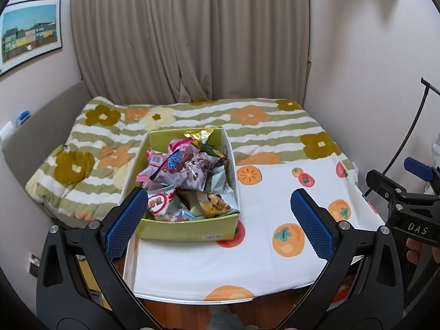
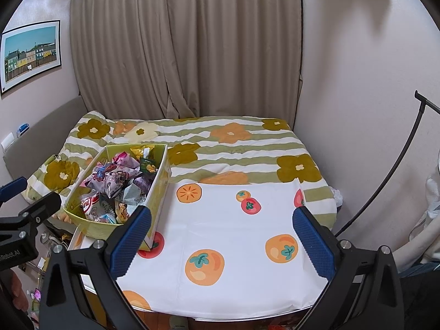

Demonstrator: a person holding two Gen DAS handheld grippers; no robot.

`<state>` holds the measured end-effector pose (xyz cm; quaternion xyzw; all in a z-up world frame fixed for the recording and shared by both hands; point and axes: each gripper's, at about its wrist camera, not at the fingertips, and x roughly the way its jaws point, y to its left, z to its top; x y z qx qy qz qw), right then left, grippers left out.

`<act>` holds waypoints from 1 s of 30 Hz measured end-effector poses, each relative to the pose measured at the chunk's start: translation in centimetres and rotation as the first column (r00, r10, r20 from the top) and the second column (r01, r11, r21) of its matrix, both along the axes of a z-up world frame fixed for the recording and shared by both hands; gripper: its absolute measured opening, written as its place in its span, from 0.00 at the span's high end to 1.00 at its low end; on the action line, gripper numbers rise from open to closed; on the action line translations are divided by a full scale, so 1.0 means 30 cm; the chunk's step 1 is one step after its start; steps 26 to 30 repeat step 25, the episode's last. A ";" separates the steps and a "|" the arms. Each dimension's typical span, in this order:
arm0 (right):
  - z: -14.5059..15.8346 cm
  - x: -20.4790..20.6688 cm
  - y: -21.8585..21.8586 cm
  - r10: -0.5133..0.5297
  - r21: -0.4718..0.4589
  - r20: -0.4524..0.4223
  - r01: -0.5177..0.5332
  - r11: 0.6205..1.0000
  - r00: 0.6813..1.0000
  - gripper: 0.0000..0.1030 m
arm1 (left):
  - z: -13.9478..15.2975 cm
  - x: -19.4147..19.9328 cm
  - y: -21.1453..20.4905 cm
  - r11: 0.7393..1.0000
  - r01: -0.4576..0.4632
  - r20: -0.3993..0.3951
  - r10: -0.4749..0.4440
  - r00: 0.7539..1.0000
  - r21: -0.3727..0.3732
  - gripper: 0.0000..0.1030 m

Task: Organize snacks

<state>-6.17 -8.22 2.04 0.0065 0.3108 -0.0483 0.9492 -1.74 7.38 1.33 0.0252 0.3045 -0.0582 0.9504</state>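
Note:
A yellow-green cardboard box [image 1: 189,229] full of snack packets [image 1: 187,176] stands on the left part of a table covered with a white fruit-print cloth [image 1: 261,247]. It also shows in the right wrist view [image 2: 93,227], with its packets [image 2: 115,184]. My left gripper [image 1: 220,220] is open and empty, just in front of the box's near wall. My right gripper [image 2: 222,233] is open and empty, above the cloth [image 2: 233,233] to the right of the box. The right gripper also shows at the right edge of the left wrist view [image 1: 407,200].
A bed with a green-striped flower blanket [image 1: 247,126] lies behind the table, against beige curtains [image 1: 192,41]. A picture [image 1: 30,33] hangs on the left wall. A black curved stand [image 2: 396,165] rises at the right. The table's near edge [image 1: 220,299] is close below.

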 end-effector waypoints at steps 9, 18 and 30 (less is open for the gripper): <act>-0.009 -0.005 -0.012 -0.007 0.002 0.014 0.007 1.000 1.000 0.01 | 0.024 -0.037 0.009 1.000 -0.016 0.034 0.016 0.999 -0.005 0.00; 0.005 -0.044 0.008 0.003 0.010 0.032 -0.003 1.000 0.999 0.01 | 0.035 -0.094 -0.002 0.999 -0.053 0.048 0.052 0.998 0.012 0.00; 0.009 -0.046 0.035 0.016 0.006 0.028 -0.017 1.000 0.999 0.01 | 0.020 -0.119 0.018 0.998 -0.069 0.042 0.068 0.997 0.013 0.00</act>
